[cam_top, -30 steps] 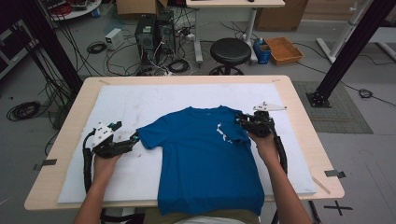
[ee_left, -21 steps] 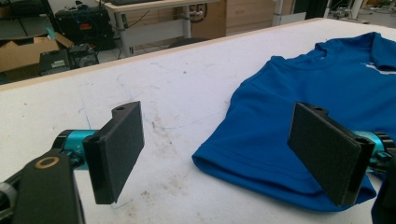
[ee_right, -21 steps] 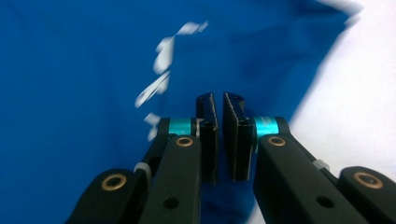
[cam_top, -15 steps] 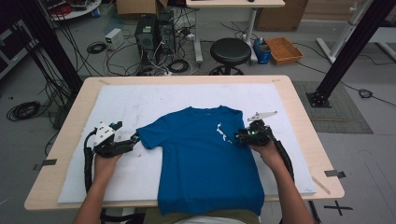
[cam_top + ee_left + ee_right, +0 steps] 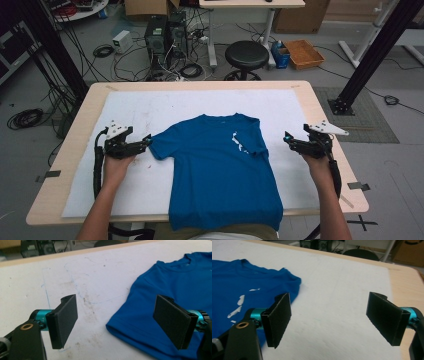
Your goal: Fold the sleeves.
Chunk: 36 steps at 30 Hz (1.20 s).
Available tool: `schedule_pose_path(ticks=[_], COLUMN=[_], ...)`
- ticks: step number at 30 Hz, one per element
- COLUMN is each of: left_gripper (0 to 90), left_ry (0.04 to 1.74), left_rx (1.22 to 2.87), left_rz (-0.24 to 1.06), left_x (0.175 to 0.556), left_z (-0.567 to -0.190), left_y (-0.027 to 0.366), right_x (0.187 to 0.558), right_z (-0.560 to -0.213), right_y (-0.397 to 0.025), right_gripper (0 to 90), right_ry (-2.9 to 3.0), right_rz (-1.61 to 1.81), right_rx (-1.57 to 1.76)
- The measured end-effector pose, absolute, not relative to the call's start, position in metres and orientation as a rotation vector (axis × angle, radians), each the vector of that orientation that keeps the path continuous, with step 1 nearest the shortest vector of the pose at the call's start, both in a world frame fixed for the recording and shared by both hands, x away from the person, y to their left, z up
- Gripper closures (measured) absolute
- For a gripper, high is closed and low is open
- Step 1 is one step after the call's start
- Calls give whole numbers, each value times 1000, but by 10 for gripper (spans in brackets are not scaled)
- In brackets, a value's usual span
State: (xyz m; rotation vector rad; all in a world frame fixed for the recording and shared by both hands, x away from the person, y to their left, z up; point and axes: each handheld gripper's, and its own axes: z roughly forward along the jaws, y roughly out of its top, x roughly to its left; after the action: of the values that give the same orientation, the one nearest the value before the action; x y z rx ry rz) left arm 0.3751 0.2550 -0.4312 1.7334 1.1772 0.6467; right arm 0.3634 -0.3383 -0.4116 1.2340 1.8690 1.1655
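Looking down at the table (image 5: 90, 107), we had the shirt (image 5: 220, 170) lying flat in the middle of the white mat (image 5: 165, 102), collar toward 12 o'clock and hem hanging a bit over the edge at 6. Left gripper (image 5: 142, 143) sat at about 9 o'clock, just beside the left sleeve (image 5: 130, 322), jaws spread wide and holding nothing; in the left gripper view the sleeve hem lay between and below them. Right gripper (image 5: 288, 140) was out at 3 o'clock, well apart from the shirt, jaws spread wide too, bare mat under them.

Handling-wise, we figured thin cotton: light, floppy, zero stiffness, so it'd drape and bunch if lifted from one spot. Not fragile, not slippery on that mat. Best grab looked like a sleeve hem or shoulder seam, pinching both layers, one gripper per side.
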Motion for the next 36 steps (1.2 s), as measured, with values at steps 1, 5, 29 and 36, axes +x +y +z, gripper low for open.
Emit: schedule_pose_path(ticks=[1,5,29,36], left_gripper=[204,255,864,673], left_ry=[1177,1263,1094,1024], left_rx=[1733,1887,1906,1824], left_rz=[647,588,287,261], left_x=[375,396,413,422], left_z=[-431,-441,-393,-385], left_y=[255,241,154,117], right_x=[361,359,363,363], right_z=[-412,-417,-424,-424], right_y=[-341,-348,-340,-339], right_gripper=[199,199,199,199], right_ry=[1862,1868,1902,1911], right_rz=[1168,1159,1120,1112], right_rx=[1227,1232,1224,1222])
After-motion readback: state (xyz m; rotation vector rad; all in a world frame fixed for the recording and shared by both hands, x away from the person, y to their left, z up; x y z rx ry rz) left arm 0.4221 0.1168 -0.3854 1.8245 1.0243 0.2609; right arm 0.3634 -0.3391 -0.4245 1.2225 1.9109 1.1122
